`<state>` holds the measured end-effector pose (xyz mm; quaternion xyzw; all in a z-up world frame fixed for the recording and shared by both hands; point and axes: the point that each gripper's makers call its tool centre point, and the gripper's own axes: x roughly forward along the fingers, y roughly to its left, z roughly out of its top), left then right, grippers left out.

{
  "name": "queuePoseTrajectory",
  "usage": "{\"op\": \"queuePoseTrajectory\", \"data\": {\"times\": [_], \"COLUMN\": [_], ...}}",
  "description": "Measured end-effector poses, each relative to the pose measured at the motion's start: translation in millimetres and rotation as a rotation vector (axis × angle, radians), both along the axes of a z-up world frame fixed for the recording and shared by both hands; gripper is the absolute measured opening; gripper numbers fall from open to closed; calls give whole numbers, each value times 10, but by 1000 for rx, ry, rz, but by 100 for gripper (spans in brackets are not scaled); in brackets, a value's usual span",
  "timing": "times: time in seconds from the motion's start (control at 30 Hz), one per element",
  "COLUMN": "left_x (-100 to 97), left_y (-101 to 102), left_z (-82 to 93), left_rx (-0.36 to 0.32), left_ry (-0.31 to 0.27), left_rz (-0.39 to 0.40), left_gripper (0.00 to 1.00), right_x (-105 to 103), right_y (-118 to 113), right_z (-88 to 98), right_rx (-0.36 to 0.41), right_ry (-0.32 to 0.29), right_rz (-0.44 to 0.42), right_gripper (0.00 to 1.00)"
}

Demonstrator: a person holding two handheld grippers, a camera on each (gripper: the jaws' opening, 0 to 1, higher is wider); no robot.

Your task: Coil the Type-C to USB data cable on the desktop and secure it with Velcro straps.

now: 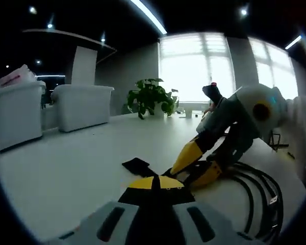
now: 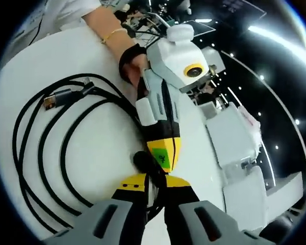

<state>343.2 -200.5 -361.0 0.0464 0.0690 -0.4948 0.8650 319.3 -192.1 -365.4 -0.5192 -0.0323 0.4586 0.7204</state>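
The black data cable (image 2: 46,148) lies in several loose loops on the white desktop (image 2: 97,153), its USB plug (image 2: 50,101) at the outer edge. The coil (image 1: 257,196) also lies to the right in the left gripper view. My right gripper (image 2: 156,182) has its yellow-tipped jaws closed around the gathered strands; it enters the left gripper view from the right (image 1: 182,173). My left gripper (image 1: 155,179) is shut, with a black Velcro strap (image 1: 137,166) running out from its tips. Its yellow tip (image 2: 163,155) meets the strap (image 2: 142,161) right above my right jaws.
White storage bins (image 1: 81,104) and a potted plant (image 1: 150,97) stand at the far side of the desk. A person's hand with a bracelet (image 2: 115,33) holds the left gripper. More white bins (image 2: 239,138) stand beyond the desk edge.
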Motion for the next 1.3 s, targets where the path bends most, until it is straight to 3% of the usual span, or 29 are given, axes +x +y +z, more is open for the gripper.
{"op": "queuePoseTrajectory", "data": {"times": [0.07,0.13,0.23,0.43,0.73,0.77,0.87,1.0,1.13,1.23,1.3], "left_x": [-4,-1,8,15,19,16,-16,-29,-50,-63,-51], "left_y": [3,19,23,13,8,8,16,13,-7,-18,-9], "left_z": [-2,-3,2,6,12,14,40,18,-22,-27,-28], "left_rx": [-1,-1,-10,-12,-21,-16,1,25,92,128,132], "left_ry": [0,0,10,14,26,23,-10,-14,-38,-69,-65], "left_rz": [1,7,5,6,4,2,-2,1,6,2,-7], "left_gripper": [3,3,3,3,3,3,5,5,3,3,2], "right_x": [-2,46,5,-3,-22,-19,28,147,369,501,544], "right_y": [33,-12,-38,-17,34,24,-25,-86,-136,-127,-92], "right_z": [33,129,203,218,209,221,309,460,349,247,118], "right_rx": [89,148,254,328,313,325,449,574,571,596,568], "right_ry": [21,-65,-72,-22,-32,-16,123,226,293,404,488], "right_rz": [-8,-29,-38,-38,-15,-24,-69,-109,-187,-226,-242], "right_gripper": [12,8,6,6,1,1,1,1,1,1,1]}}
